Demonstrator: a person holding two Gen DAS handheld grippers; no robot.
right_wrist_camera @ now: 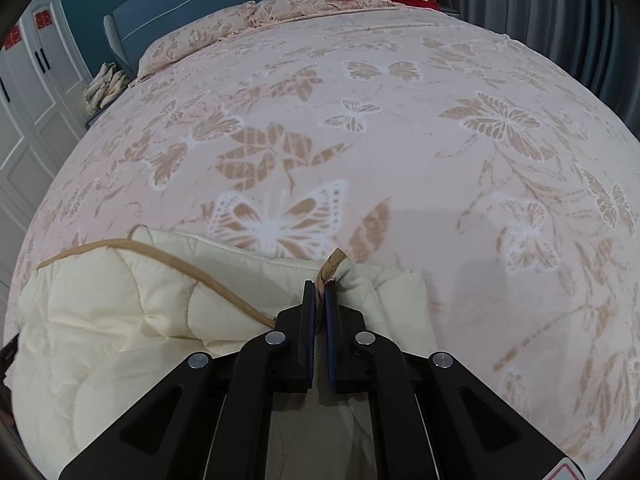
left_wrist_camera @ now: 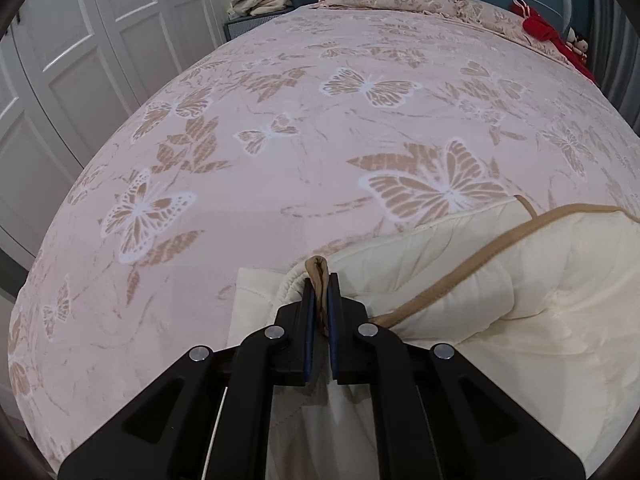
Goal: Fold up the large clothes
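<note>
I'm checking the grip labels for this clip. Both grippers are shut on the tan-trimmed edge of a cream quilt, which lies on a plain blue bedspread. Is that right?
Not quite. The left gripper and right gripper are each shut on the cream quilt's tan-trimmed edge, but the bedspread is pink with a butterfly pattern, not plain blue. Both wrist views show it.

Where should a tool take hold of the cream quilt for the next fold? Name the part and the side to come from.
Grip the cream quilt on its tan piped edge, at a corner, coming from the near side of the bed. The piping is a thin, firm rim, while the padded middle is too bulky. Both the left tool and right tool are shut on that trim.
</note>
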